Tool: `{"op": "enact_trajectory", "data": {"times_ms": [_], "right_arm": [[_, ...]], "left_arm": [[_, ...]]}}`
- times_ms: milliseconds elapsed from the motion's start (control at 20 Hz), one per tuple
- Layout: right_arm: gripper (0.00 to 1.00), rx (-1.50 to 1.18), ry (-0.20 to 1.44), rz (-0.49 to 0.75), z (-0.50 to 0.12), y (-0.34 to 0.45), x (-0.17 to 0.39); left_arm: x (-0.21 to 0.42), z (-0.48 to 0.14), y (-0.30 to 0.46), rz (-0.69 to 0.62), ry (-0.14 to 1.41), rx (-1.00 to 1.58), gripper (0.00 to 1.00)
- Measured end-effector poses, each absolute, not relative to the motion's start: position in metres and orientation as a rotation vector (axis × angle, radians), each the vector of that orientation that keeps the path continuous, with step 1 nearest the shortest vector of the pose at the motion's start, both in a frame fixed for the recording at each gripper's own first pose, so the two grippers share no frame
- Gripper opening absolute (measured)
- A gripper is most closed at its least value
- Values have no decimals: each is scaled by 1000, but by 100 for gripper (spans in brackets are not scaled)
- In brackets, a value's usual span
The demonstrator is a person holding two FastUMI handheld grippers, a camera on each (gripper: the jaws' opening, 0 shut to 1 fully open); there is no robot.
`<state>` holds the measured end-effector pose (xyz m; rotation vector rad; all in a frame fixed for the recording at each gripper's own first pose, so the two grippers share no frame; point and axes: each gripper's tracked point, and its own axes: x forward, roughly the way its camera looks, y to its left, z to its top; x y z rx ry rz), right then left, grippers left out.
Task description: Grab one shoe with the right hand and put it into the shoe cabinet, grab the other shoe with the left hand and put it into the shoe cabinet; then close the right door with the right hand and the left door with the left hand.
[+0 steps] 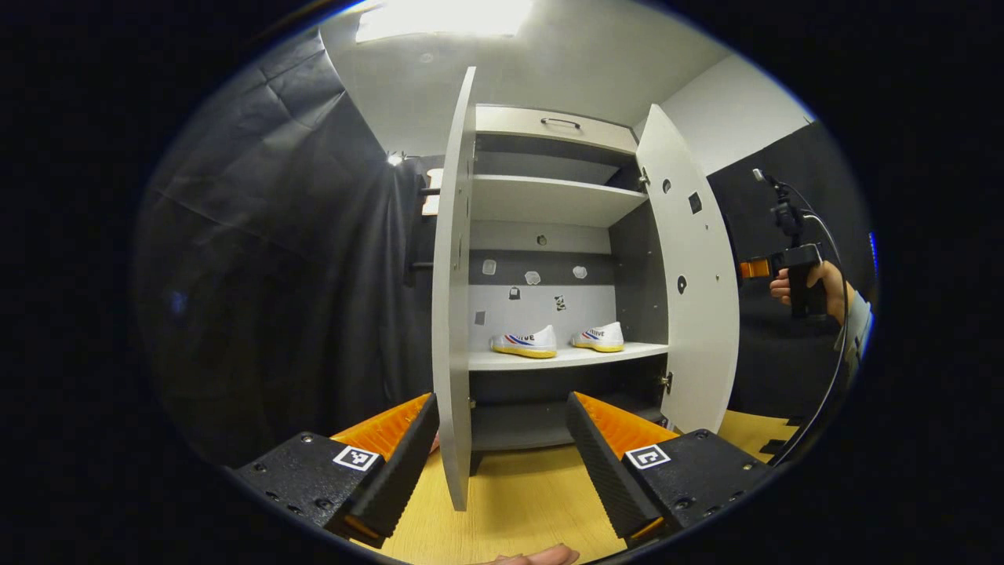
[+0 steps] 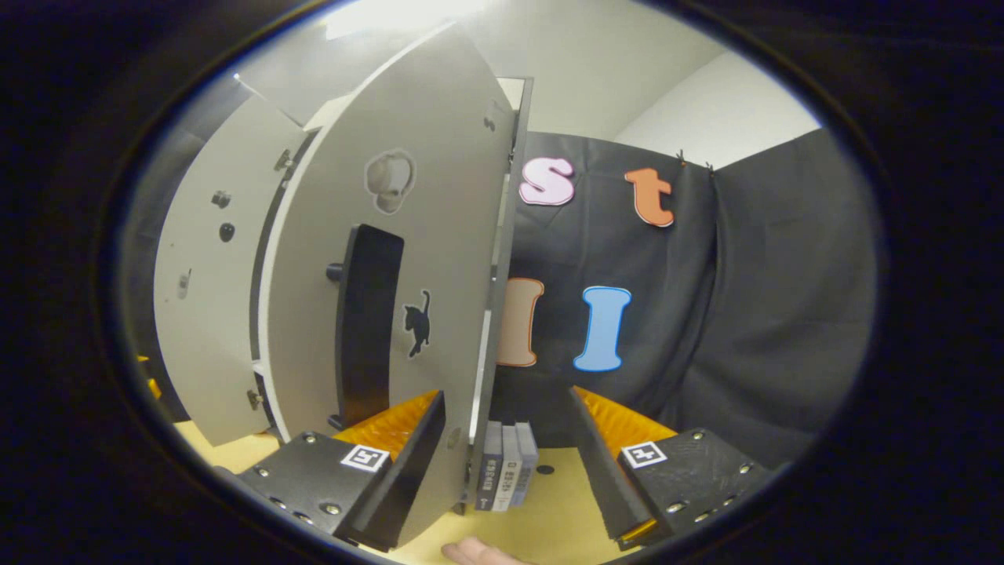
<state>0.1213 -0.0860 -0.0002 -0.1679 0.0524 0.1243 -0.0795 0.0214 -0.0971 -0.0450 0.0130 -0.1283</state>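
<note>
We see the shoe cabinet [image 1: 549, 235] standing on the wooden floor [image 1: 518, 502], both doors swung out. The left door [image 1: 453, 298] shows edge-on between the spread fingers of the left gripper [image 1: 502, 447], neither finger visibly pressing on it. The right door [image 1: 690, 275] hangs open at the cabinet's right edge; in the right gripper view its outer face [image 2: 408, 275] carries a dark handle [image 2: 365, 322] and its free edge stands between the parted fingers of the right gripper [image 2: 510, 447]. Both shoes sit on the lower shelf [image 1: 565, 358]: the left shoe [image 1: 524, 343] near its middle, the right shoe [image 1: 598, 337] beside it toward the right edge, slightly apart.
</note>
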Motion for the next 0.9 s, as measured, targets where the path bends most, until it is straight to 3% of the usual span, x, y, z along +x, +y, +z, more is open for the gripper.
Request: {"op": "enact_trajectory", "data": {"times_ms": [100,500,600,700,900], "right_arm": [[90,-116,33,93,6,-88,126],[87,-115,36,158,-1,-33,132],[88,-64,55,184,-8,-8,134],[95,-23,71,203,-16,10,134],[95,-17,70,167,-27,7,133]], "left_arm": [[-80,-97,25,-129,20,-57,98],[-81,-98,42,-98,17,-87,98],[-82,-95,41,-111,31,-103,97],[-87,-89,55,-79,37,-89,97],[-87,-66,83,-23,6,-33,97]]}}
